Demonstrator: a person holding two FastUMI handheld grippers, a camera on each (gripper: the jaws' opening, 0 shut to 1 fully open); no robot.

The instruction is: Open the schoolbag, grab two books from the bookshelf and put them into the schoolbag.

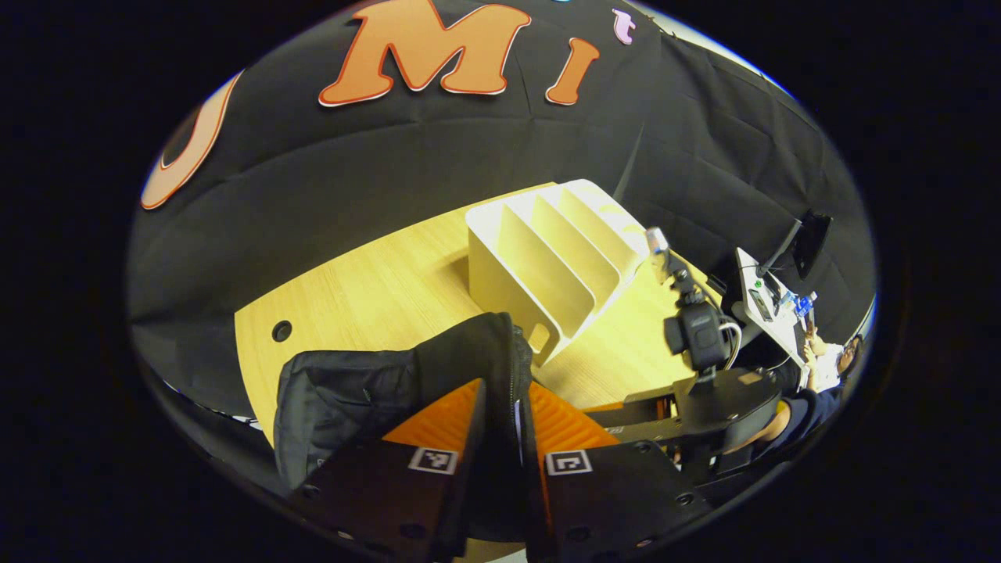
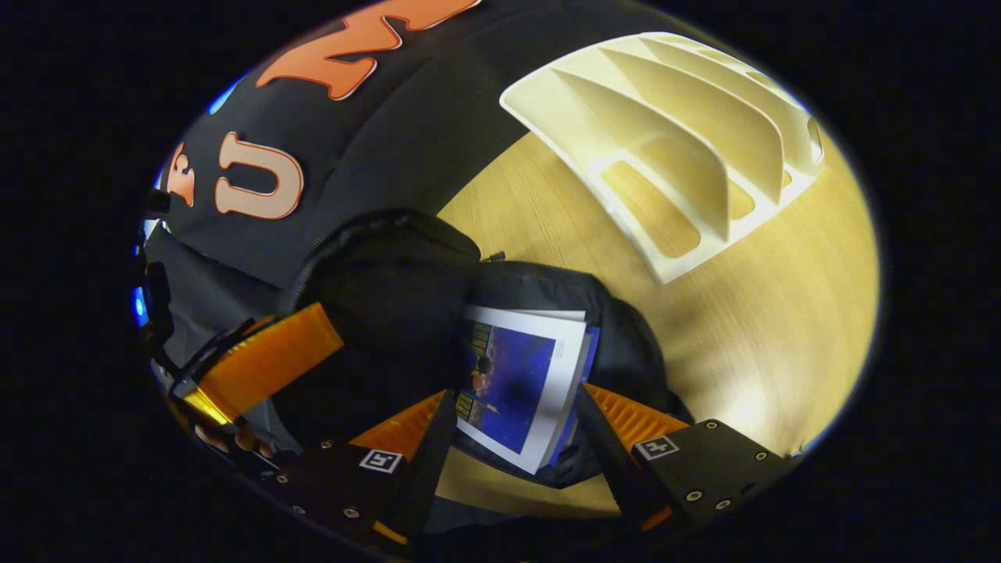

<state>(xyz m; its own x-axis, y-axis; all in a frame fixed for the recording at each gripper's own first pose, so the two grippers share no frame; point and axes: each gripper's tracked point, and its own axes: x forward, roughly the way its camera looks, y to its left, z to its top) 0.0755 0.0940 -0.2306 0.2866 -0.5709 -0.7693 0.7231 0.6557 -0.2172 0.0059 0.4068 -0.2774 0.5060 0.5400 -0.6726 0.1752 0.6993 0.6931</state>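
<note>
The black schoolbag [image 1: 352,391] lies on the wooden table [image 1: 375,289]. My left gripper [image 1: 500,399] is shut on its zipper edge and holds the flap up. The bag's mouth [image 2: 618,336] gapes open in the right gripper view. Inside it lies a book [image 2: 516,375] with a blue cover and white border, and a blue edge of another book [image 2: 588,348] peeks out beneath. Just above that book my right gripper [image 2: 512,407] is open, with the cover showing between its fingers. The white bookshelf [image 1: 547,266] [image 2: 672,133] stands behind the bag with empty slots.
The table has a round cable hole [image 1: 281,330] at its left. My right gripper's camera mount [image 1: 700,336] hangs beside the shelf. A person [image 1: 829,367] sits at a desk with a monitor [image 1: 809,242] far right. Bare tabletop [image 2: 782,336] lies right of the bag.
</note>
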